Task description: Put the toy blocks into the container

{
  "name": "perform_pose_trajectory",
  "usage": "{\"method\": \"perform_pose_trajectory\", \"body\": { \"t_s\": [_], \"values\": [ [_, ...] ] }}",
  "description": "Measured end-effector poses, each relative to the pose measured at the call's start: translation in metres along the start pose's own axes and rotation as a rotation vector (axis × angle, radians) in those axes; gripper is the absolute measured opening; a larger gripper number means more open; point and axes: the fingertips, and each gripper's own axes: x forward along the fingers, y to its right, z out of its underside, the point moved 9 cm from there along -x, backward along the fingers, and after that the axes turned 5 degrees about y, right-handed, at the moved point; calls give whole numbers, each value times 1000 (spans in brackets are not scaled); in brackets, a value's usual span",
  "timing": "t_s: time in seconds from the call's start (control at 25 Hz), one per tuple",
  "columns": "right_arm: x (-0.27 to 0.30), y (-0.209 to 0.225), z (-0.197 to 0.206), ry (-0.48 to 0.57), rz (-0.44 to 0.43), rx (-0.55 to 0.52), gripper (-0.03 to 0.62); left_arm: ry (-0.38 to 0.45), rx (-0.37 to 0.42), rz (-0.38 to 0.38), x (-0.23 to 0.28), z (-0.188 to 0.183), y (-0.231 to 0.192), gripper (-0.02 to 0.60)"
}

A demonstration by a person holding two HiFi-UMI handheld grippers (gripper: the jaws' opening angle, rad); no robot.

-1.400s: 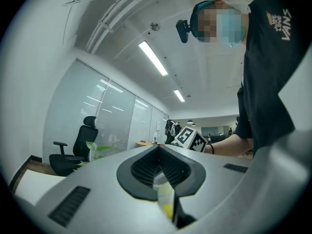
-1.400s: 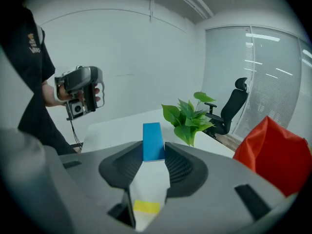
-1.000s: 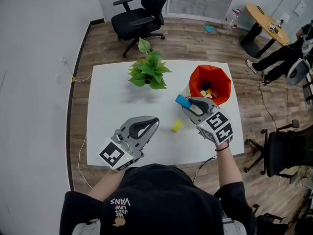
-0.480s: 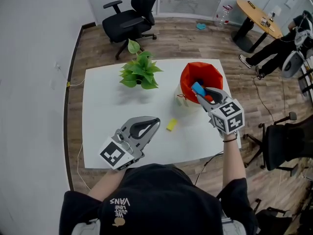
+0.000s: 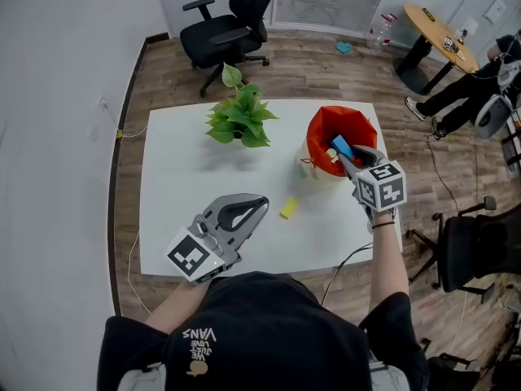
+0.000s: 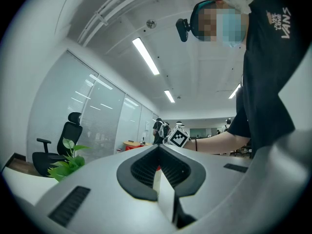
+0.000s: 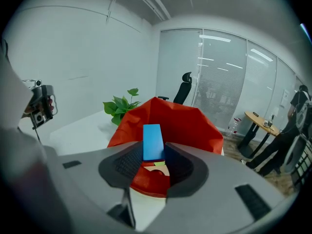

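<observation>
Blue block (image 5: 341, 148) pinched between right gripper (image 5: 352, 160) jaws, long axis sticking out past the tips, sits over the red fabric container (image 5: 321, 133) mouth; release should drop it straight in.

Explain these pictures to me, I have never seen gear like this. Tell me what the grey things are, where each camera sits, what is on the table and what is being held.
There is no robot here: a person holds a grey two-jaw tool in each hand. The top-down picture comes from a camera on the person's head. The other two come from cameras riding on each tool, looking along its jaws. On the white table stand a plant and an orange container with a few pieces inside; a yellow block lies loose. The right hand-held gripper grips a blue block over the container's opening. The left hand-held gripper is shut and empty, near the table's front edge.
</observation>
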Motion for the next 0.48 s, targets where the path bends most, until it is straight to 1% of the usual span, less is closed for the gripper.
{"method": "perform_pose_trajectory", "body": {
  "t_s": [0.12, 0.24, 0.48],
  "values": [
    [2, 0, 0, -7, 19, -10, 152, -2, -8, -7, -1, 0, 0, 11],
    [2, -1, 0, 10, 37, -19, 152, -3, -13, -10, -2, 0, 0, 11],
    [-1, -3, 1, 32, 46, -19, 152, 5, -13, -1, -1, 0, 0, 11]
  ]
}}
